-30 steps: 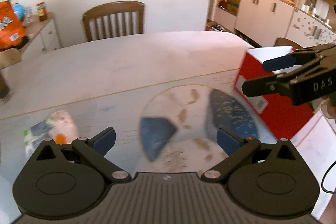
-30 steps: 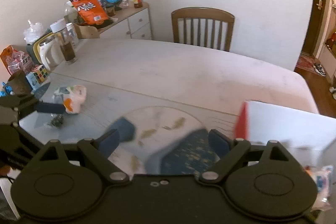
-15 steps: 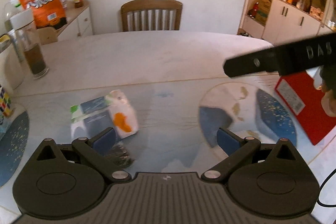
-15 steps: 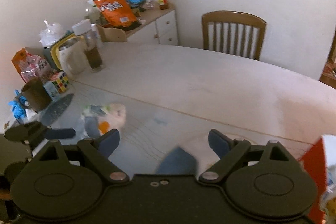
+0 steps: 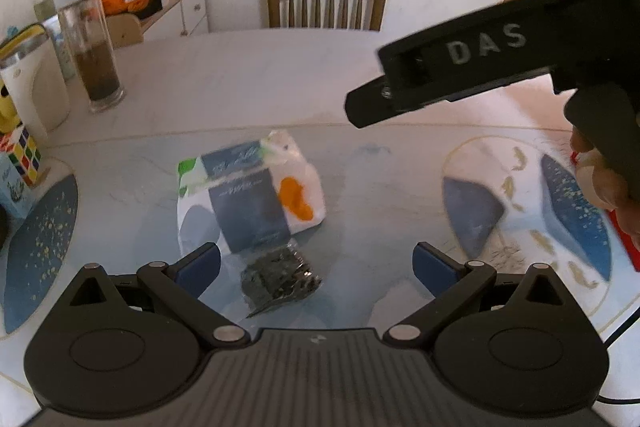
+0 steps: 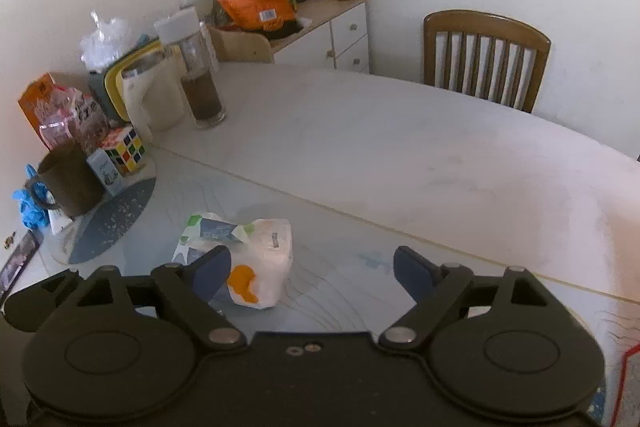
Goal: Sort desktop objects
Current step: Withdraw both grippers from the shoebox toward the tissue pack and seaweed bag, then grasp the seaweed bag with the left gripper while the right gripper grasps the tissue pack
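A white tissue packet [image 5: 248, 195] with green, navy and orange print lies on the glass table top, just ahead of my left gripper [image 5: 316, 263]. A small dark crinkly packet [image 5: 280, 279] lies between that gripper's spread blue pads, nearer the left one. The left gripper is open and holds nothing. My right gripper [image 6: 312, 267] is open too, hovering above and right of the tissue packet [image 6: 256, 267]. Its left pad overlaps the packet in the right wrist view. Seen from the left wrist, the right gripper's black body [image 5: 460, 67] crosses the upper right, held by a hand [image 5: 608, 179].
A Rubik's cube [image 6: 122, 147], brown mug [image 6: 68, 179], white jug [image 6: 154, 95] and glass bottle [image 6: 196, 67] crowd the table's left end. A round fish-print mat [image 5: 524, 203] and a red box edge [image 5: 624, 239] lie right. A wooden chair [image 5: 326, 5] stands behind.
Both views have swung left, away from the red box and the round mat, onto the tissue packet. The right gripper has moved closer across the left wrist view. Both stayed open.
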Available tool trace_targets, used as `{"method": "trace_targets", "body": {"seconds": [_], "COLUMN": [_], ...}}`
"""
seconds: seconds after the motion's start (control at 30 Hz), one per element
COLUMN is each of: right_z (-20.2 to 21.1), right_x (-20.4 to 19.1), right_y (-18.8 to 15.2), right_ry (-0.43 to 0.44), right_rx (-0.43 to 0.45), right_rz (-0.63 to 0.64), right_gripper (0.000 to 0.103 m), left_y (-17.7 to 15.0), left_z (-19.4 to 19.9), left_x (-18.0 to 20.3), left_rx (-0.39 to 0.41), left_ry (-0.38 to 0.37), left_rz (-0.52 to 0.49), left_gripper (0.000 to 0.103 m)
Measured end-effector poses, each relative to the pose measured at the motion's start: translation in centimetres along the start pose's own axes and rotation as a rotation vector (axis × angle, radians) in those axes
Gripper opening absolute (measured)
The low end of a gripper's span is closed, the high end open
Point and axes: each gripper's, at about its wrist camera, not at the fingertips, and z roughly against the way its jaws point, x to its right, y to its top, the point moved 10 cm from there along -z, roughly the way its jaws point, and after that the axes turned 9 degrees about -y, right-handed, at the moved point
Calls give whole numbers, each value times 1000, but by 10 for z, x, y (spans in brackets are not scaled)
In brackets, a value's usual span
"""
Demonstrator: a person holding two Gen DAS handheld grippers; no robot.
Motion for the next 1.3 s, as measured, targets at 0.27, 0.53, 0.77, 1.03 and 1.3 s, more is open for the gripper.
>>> {"method": "trace_targets", "body": {"seconds": [0.27, 0.53, 0.77, 1.03, 1.3], "right_z": [-31, -62, -83, -99, -94], "right_x": [-18, -38, -45, -50, -25], "right_y": [0, 1, -1, -6, -6], "right_ry": [6, 13, 2, 14, -27], "right_rx": [-38, -70, -102, -132, -119], "right_rz": [22, 64, 73, 72, 60], "right_gripper": [80, 68, 51, 25, 14], "left_y": [-9, -11, -15, -21, -17], "left_z": [-15, -22, -30, -35, -35], "left_x": [-12, -15, -17, -20, -22], "left_rx": [-30, -49, -69, -92, -81], "left_ry": [6, 6, 7, 24, 41], "left_rz": [26, 34, 40, 34, 19], "left_gripper": [102, 102, 98, 83, 66]}}
